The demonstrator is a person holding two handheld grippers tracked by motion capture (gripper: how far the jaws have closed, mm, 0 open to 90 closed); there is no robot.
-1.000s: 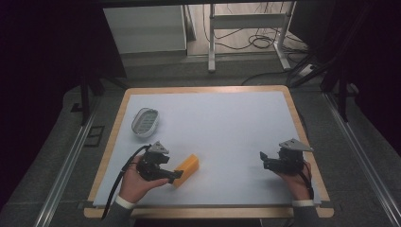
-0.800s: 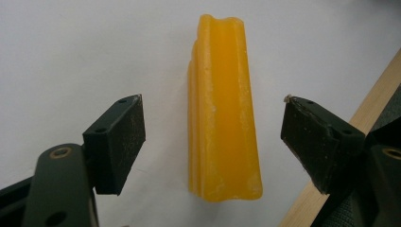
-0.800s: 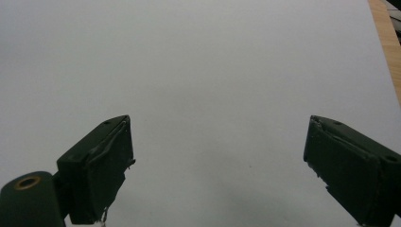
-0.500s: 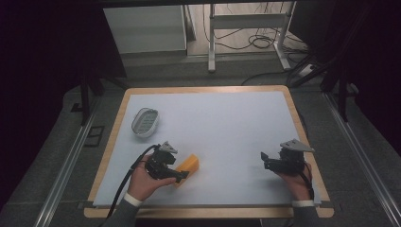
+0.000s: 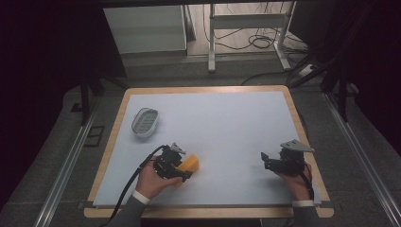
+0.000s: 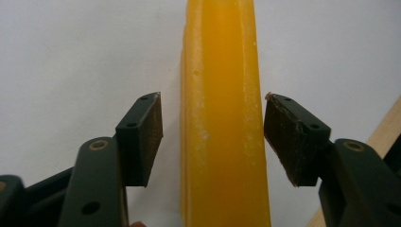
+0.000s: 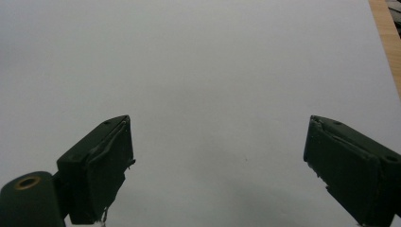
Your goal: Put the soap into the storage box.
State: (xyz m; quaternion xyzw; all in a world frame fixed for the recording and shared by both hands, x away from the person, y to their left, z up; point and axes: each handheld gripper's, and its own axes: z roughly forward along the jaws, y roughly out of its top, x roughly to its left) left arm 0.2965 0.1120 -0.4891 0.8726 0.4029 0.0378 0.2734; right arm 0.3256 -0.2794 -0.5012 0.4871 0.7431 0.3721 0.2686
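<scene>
A yellow-orange bar, smooth like soap, lies on the pale table mat near the front left. My left gripper reaches over it from the left. In the left gripper view the bar runs straight up between the two black jaws; my left gripper is open, with a small gap on the left side and the right pad almost touching. My right gripper rests at the front right, pointing left. In its own view my right gripper is wide open over bare mat.
A grey-white ribbed oval dish sits at the mat's left side, behind the left hand. The wooden table rim frames the mat. Dark floor, metal rails and a desk frame with cables lie beyond the table.
My left gripper has slid right toward the yellow bar, and its jaws now straddle it. The right gripper has stayed put.
</scene>
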